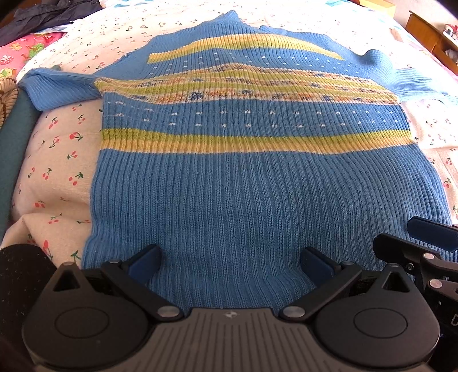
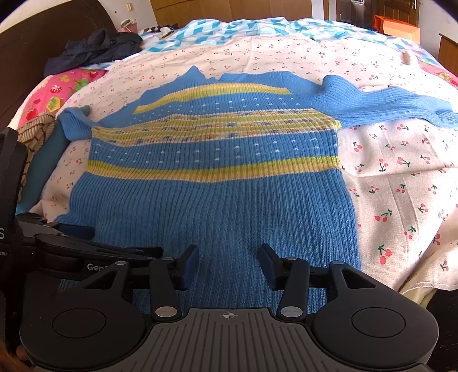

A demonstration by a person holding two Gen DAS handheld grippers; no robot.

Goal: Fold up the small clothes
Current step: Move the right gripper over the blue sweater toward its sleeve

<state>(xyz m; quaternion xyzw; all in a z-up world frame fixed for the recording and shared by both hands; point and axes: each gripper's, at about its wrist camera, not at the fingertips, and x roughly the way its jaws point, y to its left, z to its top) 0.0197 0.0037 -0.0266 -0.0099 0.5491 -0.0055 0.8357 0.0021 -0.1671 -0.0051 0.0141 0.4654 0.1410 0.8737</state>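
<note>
A blue ribbed sweater with yellow and green stripes lies flat on the cherry-print sheet, hem toward me. One sleeve stretches out to the right; the other sticks out short at the left. My left gripper hangs over the hem with its jaws wide apart and only flat knit beneath them. My right gripper is over the hem's right part, jaws apart, nothing pinched. Each gripper shows in the other's view: the right gripper at the right edge, the left gripper at the left edge.
A dark jacket and a pink fruit-print pillow lie at the back left beside a dark headboard. A blue-white quilt covers the far end of the bed. Wooden furniture stands at the right.
</note>
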